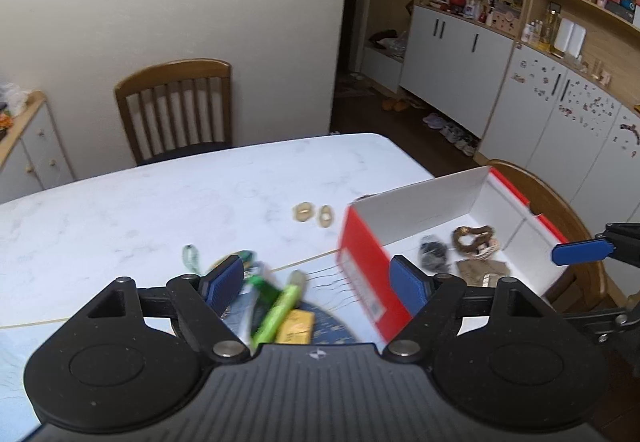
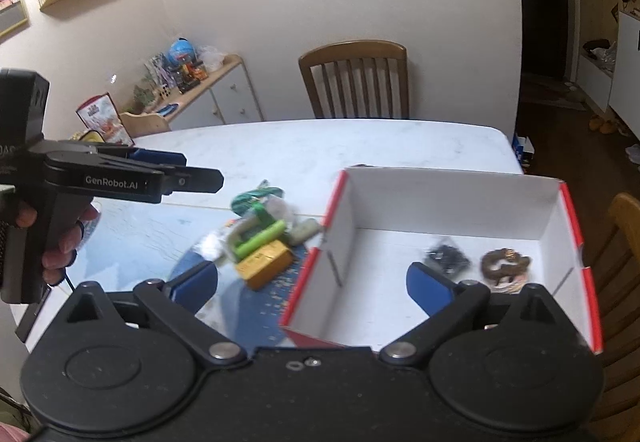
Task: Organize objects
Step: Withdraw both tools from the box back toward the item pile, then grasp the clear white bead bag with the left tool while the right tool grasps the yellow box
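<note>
A red-and-white cardboard box (image 2: 452,198) stands open on the white table; it also shows in the left wrist view (image 1: 368,262). Inside lie a black item (image 2: 446,258) and a brown ring-shaped item (image 2: 505,262). Left of the box is a pile: a green tube (image 2: 260,238), a yellow box (image 2: 267,264), a dark green packet (image 2: 252,198). My left gripper (image 1: 320,282) is open above the pile. My right gripper (image 2: 316,282) is open, straddling the box's near left wall. Both are empty.
Two small tan rings (image 1: 314,214) lie on the table (image 1: 200,194) beyond the pile. A blue round mat (image 2: 240,302) lies under the pile. Wooden chairs (image 1: 176,110) stand at the far side and at the right. Cabinets line the room's right side.
</note>
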### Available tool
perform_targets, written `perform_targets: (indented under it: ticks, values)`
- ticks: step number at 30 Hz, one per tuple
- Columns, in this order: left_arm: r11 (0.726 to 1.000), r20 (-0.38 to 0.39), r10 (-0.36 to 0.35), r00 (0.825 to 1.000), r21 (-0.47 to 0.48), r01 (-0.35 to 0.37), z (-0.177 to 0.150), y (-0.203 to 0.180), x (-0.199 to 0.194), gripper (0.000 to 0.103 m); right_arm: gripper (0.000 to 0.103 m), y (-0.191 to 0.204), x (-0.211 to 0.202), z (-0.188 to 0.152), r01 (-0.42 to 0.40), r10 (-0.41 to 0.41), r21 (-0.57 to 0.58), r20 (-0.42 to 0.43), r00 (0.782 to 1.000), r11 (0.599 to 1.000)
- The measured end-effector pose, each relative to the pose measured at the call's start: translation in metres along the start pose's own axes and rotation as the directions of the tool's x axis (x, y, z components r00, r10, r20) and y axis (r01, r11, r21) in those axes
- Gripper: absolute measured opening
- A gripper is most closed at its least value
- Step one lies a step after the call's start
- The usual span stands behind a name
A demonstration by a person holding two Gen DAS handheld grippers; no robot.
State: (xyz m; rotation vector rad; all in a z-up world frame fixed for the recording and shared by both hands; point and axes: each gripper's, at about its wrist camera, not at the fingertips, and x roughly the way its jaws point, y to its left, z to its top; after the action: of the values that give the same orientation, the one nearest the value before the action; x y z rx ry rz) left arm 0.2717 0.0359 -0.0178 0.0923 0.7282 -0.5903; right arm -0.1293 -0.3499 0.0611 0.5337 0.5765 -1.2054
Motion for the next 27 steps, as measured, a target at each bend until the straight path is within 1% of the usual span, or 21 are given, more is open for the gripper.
perform_targets:
  ticks: [4, 12, 19, 23, 27]
  values:
    - [1.000, 0.015, 0.009, 1.000, -0.004, -0.009, -0.011, 0.021, -0.010, 0.083, 0.101, 0.020, 0.009, -0.001, 0.001, -0.001, 0.002, -0.003, 1.000, 1.000]
    - [0.999, 0.008, 0.032, 0.999, -0.013, -0.032, -0.038, 0.063, -0.010, 0.083, 0.101, 0.058, 0.035, -0.003, 0.004, -0.004, -0.006, -0.030, 1.000, 1.000]
    - [0.999, -0.008, 0.040, 0.999, -0.027, -0.040, -0.069, 0.092, 0.004, 0.083, 0.101, 0.082, 0.061, 0.003, 0.022, -0.022, 0.014, -0.046, 0.999, 1.000]
    - [0.998, -0.027, 0.056, 0.998, -0.012, -0.056, -0.089, 0.102, 0.017, 0.083, 0.101, 0.094, 0.081, 0.007, 0.043, -0.042, 0.007, -0.072, 0.997, 0.999]
    - [0.998, -0.036, 0.057, 0.998, 0.005, -0.057, -0.104, 0.108, 0.028, 0.083, 0.101, 0.105, 0.103, 0.009, 0.077, -0.076, 0.004, -0.099, 0.992, 0.997]
